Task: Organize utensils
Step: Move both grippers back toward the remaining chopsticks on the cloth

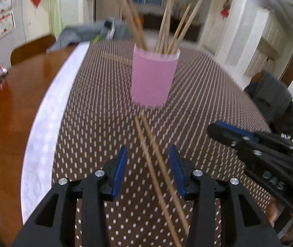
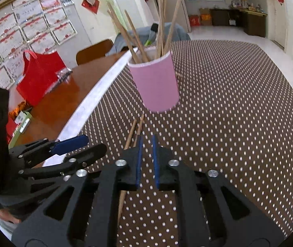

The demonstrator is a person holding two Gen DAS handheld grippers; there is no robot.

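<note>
A pink cup [image 1: 153, 76] stands upright at twelve o'clock on the dotted tablecloth [image 1: 218, 94], bristling with wooden chopsticks [image 1: 167, 28]. Two loose chopsticks [image 1: 156, 162] lie flat on the cloth, running from the cup's base toward six o'clock. The left gripper [image 1: 148, 164] hangs above them, jaws apart, gripping nothing. The right gripper [image 2: 147, 154], jaws narrowly parted and empty, sits just right of the pair; the blur leaves contact uncertain
</note>
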